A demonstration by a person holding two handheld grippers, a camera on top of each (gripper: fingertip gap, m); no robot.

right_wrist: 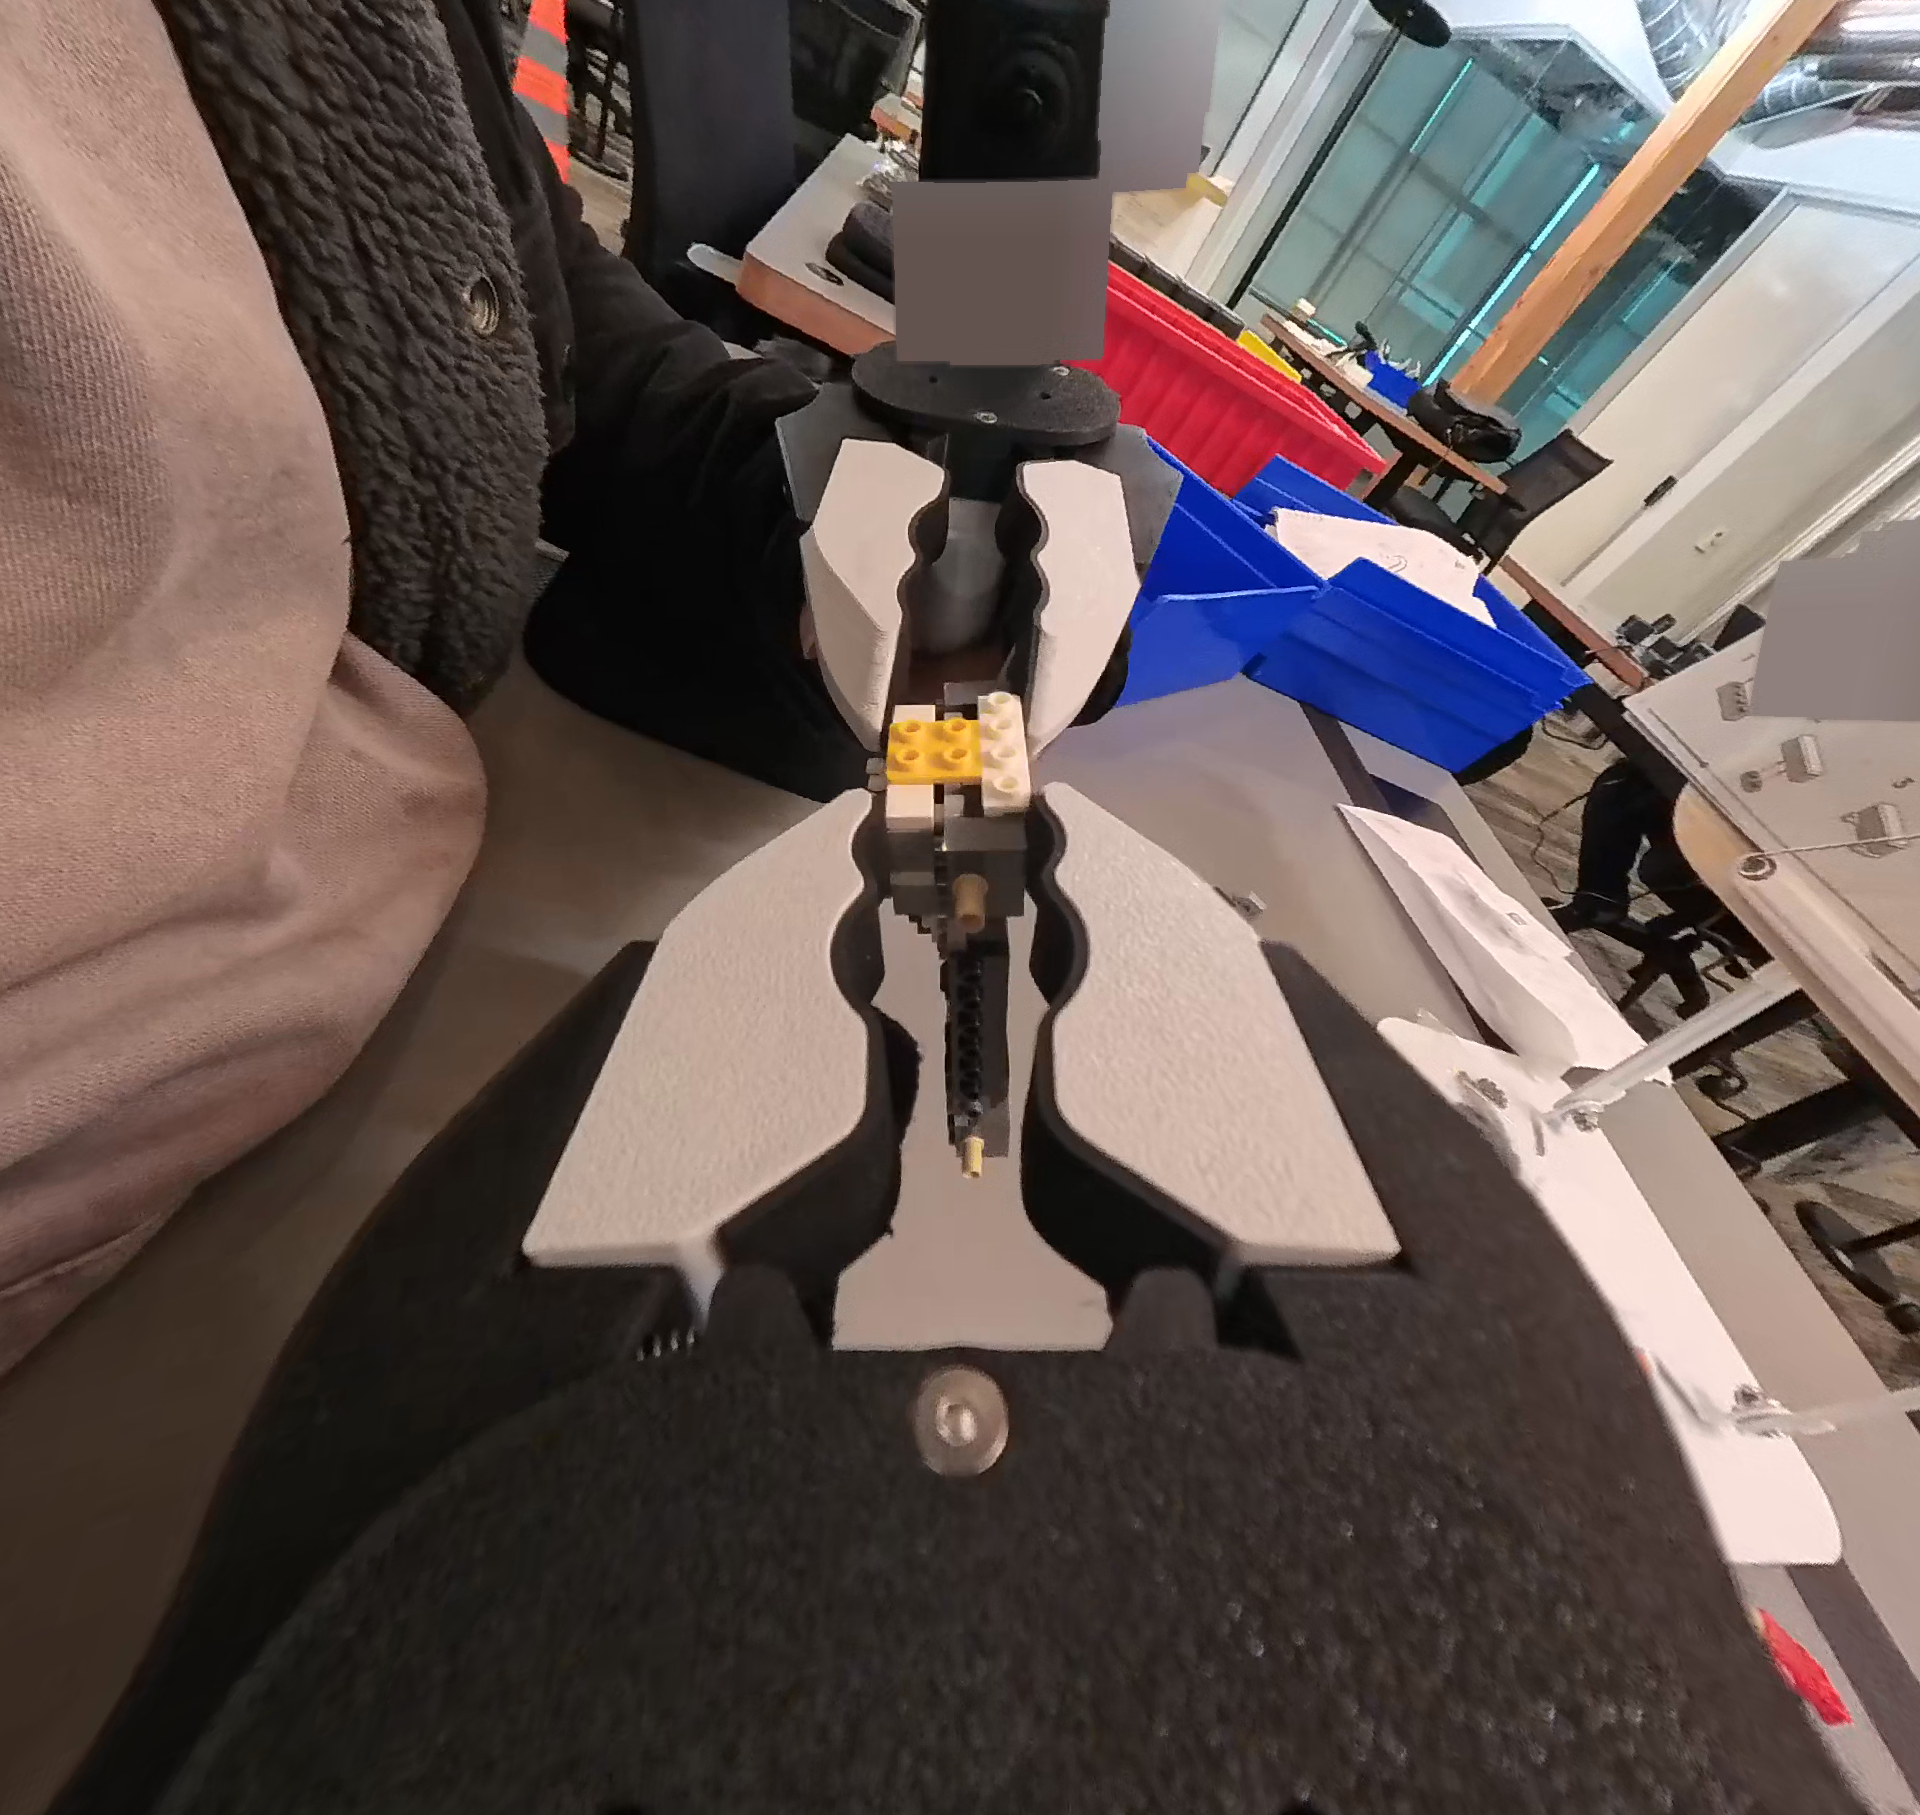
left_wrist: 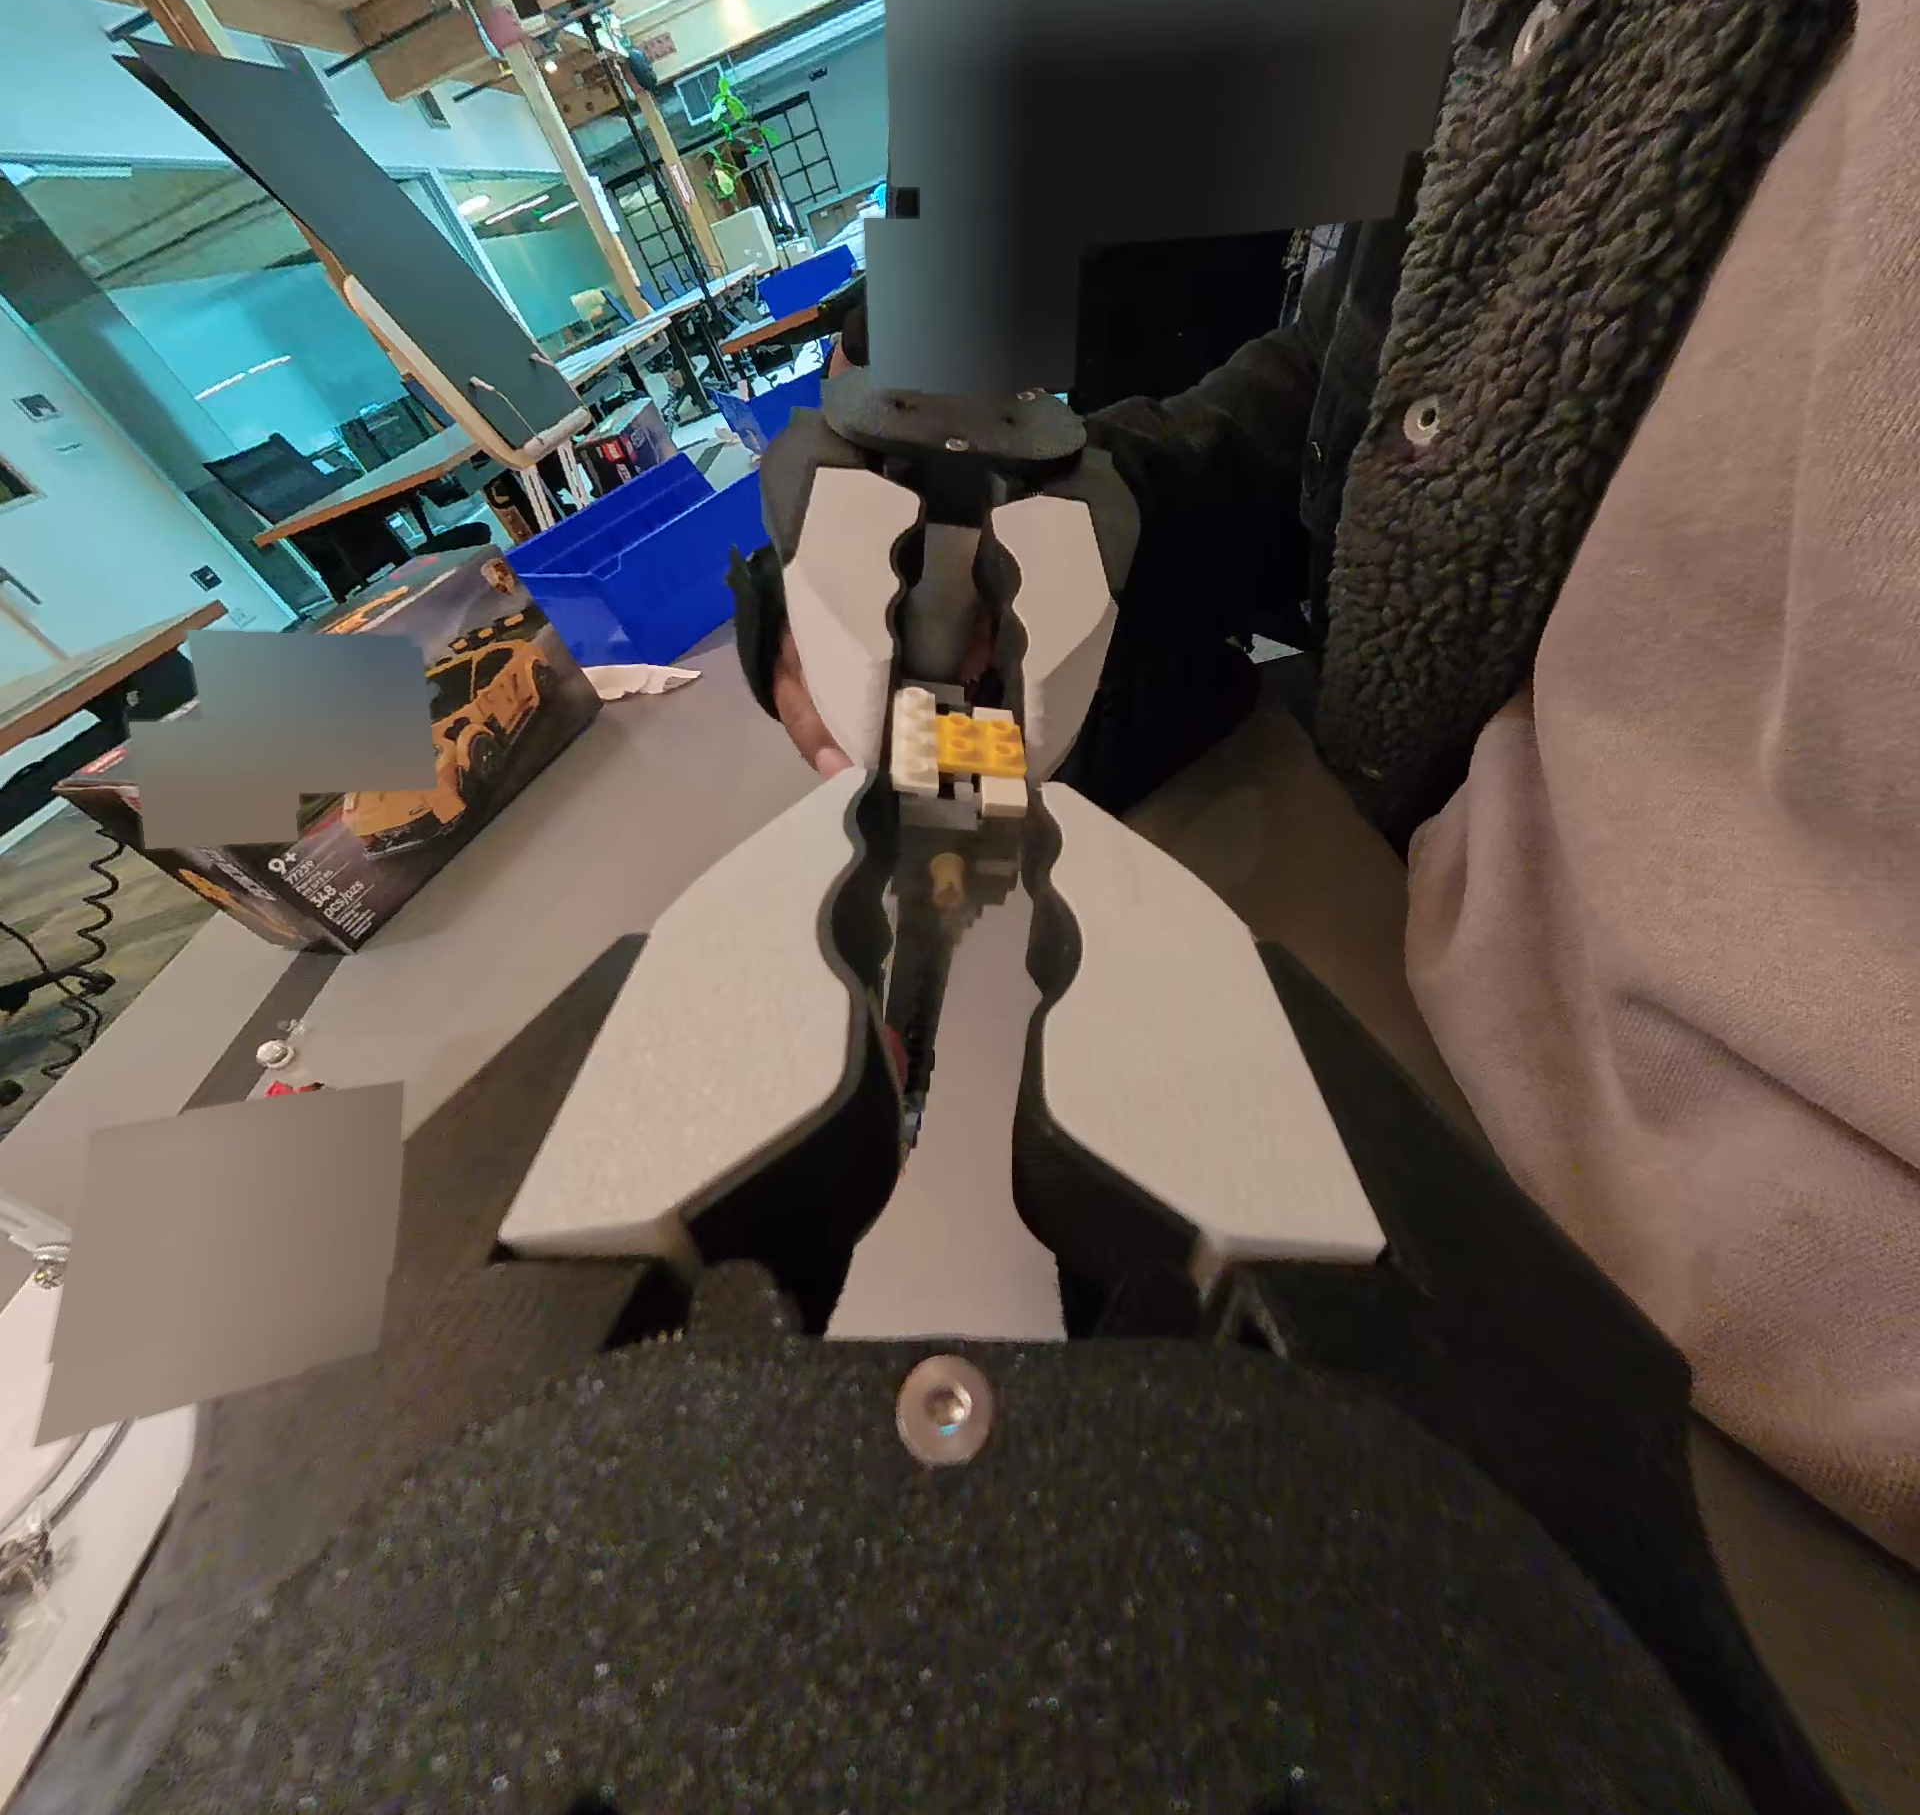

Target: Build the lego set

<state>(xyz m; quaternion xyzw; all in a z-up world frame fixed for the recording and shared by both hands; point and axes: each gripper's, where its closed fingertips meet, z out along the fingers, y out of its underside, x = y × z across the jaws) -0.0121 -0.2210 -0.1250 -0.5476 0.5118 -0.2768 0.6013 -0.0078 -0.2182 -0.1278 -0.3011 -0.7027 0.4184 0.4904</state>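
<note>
A Lego assembly (left_wrist: 961, 757) is held in the air between my two grippers, which face each other tip to tip. It has a yellow plate (right_wrist: 935, 752) and white plates (right_wrist: 1006, 752) on top of a long dark grey body (right_wrist: 971, 1027) with tan pins. My left gripper (left_wrist: 956, 815) is shut on the assembly, and the dark body runs back between its fingers. My right gripper (right_wrist: 958, 825) is shut on the same assembly. Each gripper also shows in the other's view: the right (left_wrist: 956, 716) and the left (right_wrist: 956, 711), closed at the yellow and white end.
A Lego box with a yellow car picture (left_wrist: 416, 757) stands on the grey table (left_wrist: 582, 830). Blue bins (right_wrist: 1403, 643) and a red bin (right_wrist: 1216, 394) sit behind. Instruction sheets (right_wrist: 1475, 924) lie at the right. A person's beige top (left_wrist: 1714, 830) and dark fleece (right_wrist: 343, 238) are close by.
</note>
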